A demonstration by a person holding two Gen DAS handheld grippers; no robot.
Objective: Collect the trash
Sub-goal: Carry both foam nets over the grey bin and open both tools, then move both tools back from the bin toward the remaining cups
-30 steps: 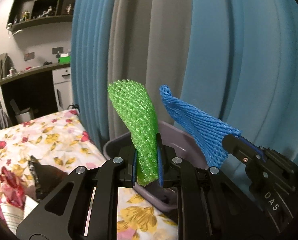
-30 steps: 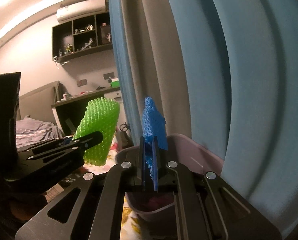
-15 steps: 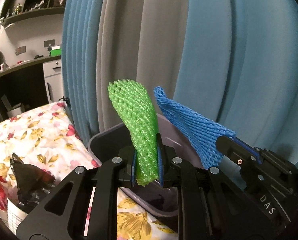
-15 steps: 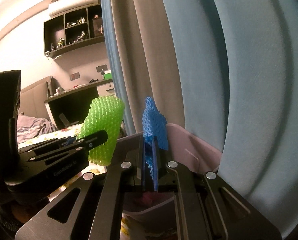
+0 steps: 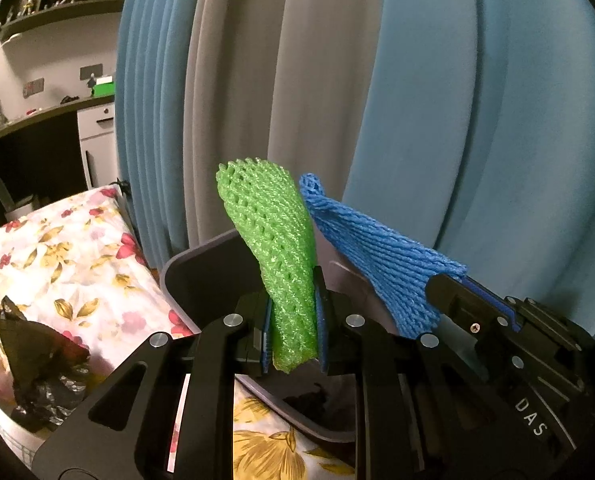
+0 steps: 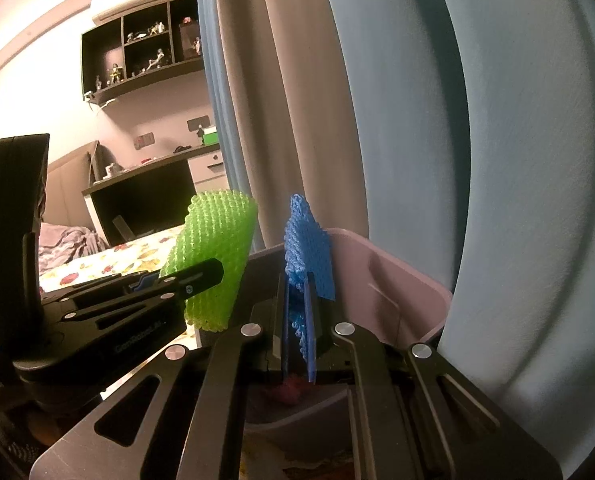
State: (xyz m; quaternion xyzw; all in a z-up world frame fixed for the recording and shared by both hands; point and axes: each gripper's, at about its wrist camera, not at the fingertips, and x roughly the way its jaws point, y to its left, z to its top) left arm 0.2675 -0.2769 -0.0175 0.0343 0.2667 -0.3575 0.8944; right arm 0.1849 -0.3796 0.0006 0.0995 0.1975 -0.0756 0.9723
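Observation:
My left gripper (image 5: 293,312) is shut on a green foam net sleeve (image 5: 273,240) that stands upright between its fingers. My right gripper (image 6: 299,308) is shut on a blue foam net sleeve (image 6: 307,244). Both are held over a grey plastic bin (image 5: 185,276) that sits on the floral bed. The bin (image 6: 401,292) holds some dark and pink scraps at its bottom. In the left wrist view the right gripper (image 5: 445,292) with the blue sleeve (image 5: 377,252) is just to the right. In the right wrist view the left gripper (image 6: 201,276) with the green sleeve (image 6: 217,252) is to the left.
Blue and grey curtains (image 5: 437,100) hang right behind the bin. A black plastic bag (image 5: 37,360) lies on the floral bedspread (image 5: 69,248) to the left. A dark desk (image 6: 149,196) and wall shelves (image 6: 145,52) are at the far side of the room.
Both grippers have moved forward and closer to the bin and curtain with their sleeves still held. The bin now lies under both fingertips.

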